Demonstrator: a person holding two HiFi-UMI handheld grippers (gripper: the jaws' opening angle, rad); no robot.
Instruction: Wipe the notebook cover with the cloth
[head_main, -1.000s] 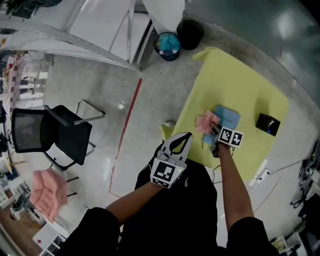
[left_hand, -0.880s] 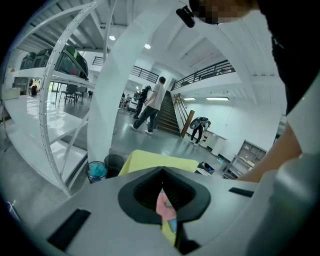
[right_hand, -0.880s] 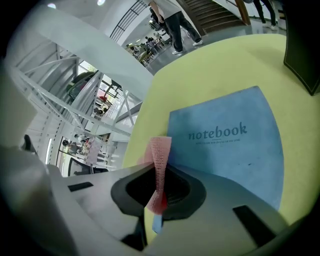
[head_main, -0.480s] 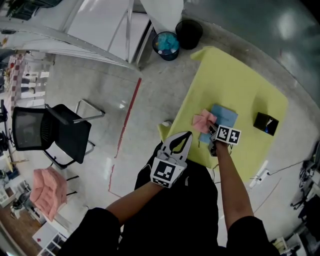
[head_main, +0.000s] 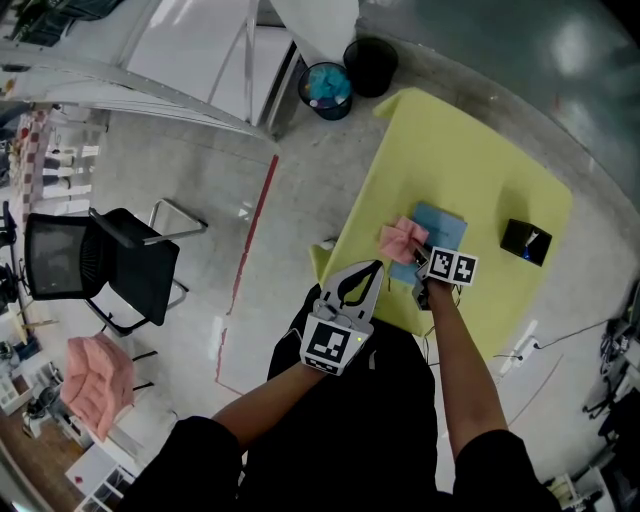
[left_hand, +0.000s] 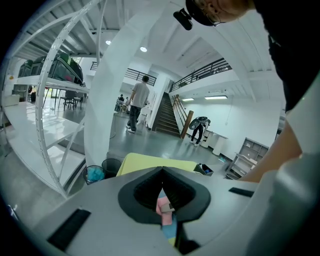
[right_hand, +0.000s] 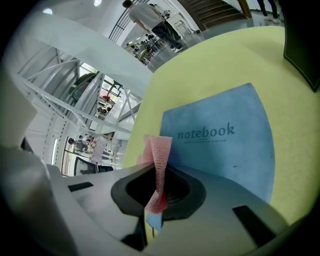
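Observation:
A light blue notebook (head_main: 438, 230) lies flat on the yellow table (head_main: 480, 160); its cover reads "notebook" in the right gripper view (right_hand: 225, 135). My right gripper (head_main: 421, 260) is at the notebook's near left corner, shut on a pink cloth (head_main: 402, 240). In the right gripper view the cloth (right_hand: 160, 150) stands up twisted out of the shut jaws of that gripper (right_hand: 157, 187). My left gripper (head_main: 371, 271) hangs off the table's near edge, by the person's body, shut with nothing in it (left_hand: 162, 192).
A black box (head_main: 525, 241) sits on the table right of the notebook. A blue bin (head_main: 325, 88) and a black bin (head_main: 370, 65) stand on the floor beyond the table's far corner. A black chair (head_main: 110, 265) is at left, another pink cloth (head_main: 95, 385) lower left.
The whole head view has drifted a little left. The right gripper stays shut on the cloth at the notebook's near left corner. The left gripper has not moved.

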